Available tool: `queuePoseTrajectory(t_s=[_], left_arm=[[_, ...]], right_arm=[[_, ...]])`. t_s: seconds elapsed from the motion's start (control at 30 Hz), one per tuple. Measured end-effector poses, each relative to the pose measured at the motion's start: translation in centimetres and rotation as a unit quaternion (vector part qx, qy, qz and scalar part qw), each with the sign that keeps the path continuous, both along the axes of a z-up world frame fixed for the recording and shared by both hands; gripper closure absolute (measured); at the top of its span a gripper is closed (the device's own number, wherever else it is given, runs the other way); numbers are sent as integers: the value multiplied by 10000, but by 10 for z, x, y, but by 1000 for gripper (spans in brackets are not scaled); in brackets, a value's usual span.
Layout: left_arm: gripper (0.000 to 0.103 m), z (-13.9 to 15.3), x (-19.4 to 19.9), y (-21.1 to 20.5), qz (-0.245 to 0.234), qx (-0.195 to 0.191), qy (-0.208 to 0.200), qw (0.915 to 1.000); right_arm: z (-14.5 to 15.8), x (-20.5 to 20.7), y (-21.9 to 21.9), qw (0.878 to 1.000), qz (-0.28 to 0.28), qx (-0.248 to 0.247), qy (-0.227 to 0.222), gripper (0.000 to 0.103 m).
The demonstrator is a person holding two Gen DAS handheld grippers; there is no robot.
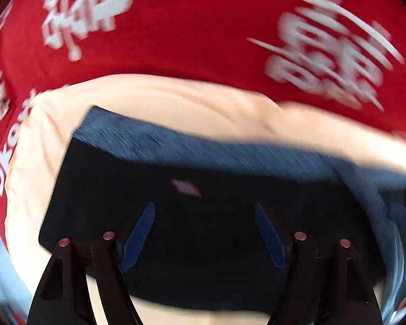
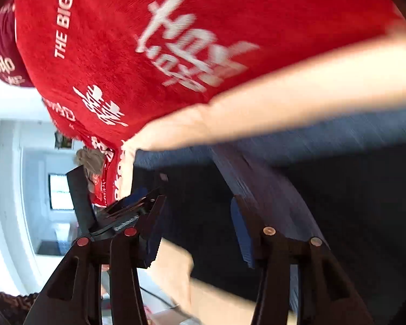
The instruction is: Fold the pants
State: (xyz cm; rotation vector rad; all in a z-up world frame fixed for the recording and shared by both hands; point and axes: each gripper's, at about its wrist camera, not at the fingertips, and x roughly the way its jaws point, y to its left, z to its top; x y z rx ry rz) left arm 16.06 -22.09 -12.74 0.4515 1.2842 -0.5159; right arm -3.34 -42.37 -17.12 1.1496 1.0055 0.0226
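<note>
The pants point(image 1: 203, 233) are dark navy with a lighter blue ribbed waistband point(image 1: 176, 146). They lie as a folded block on a pale peach cloth point(image 1: 154, 100) over a red printed cover point(image 1: 192, 27). My left gripper point(image 1: 204, 211) is open right above the dark fabric, its blue pads point(image 1: 138, 238) wide apart with nothing between them. In the right wrist view the pants point(image 2: 338, 189) fill the right side. My right gripper point(image 2: 196, 208) is open over the waistband edge point(image 2: 257, 184), and the other gripper point(image 2: 127, 211) shows at its left. Both views are motion blurred.
The red cover point(image 2: 121, 54) with white lettering spreads across the surface. The peach cloth point(image 2: 284, 94) runs under the pants. At the left of the right wrist view is a bright room with a white wall and a window point(image 2: 58, 189).
</note>
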Motion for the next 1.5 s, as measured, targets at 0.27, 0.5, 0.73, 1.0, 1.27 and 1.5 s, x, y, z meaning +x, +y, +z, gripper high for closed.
queuePoseTrajectory(t_s=[0.27, 0.5, 0.73, 1.0, 1.27, 1.5], left_arm=[[26, 8, -141, -56, -1654, -437, 1045, 9797], [26, 11, -233, -118, -2338, -901, 1780, 9516], [26, -7, -253, -145, -2645, -886, 2042, 9383], [26, -22, -275, -145, -2477, -601, 2126, 9433], [73, -15, -281, -167, -2060, -1008, 2440, 9423], [73, 46, -252, -207, -2012, -1640, 1878, 9473]], right_arm=[[17, -218, 1, 9780, -1863, -256, 899, 51], [7, -379, 37, 9177, -3641, -237, 1572, 51], [-13, -407, 37, 9172, -3579, -458, 1690, 51], [-15, -390, 15, 9489, -2864, -330, 1281, 71], [35, -366, -32, 9691, -2319, -217, 816, 97], [107, -298, -149, 9726, -1885, -1325, 328, 98]])
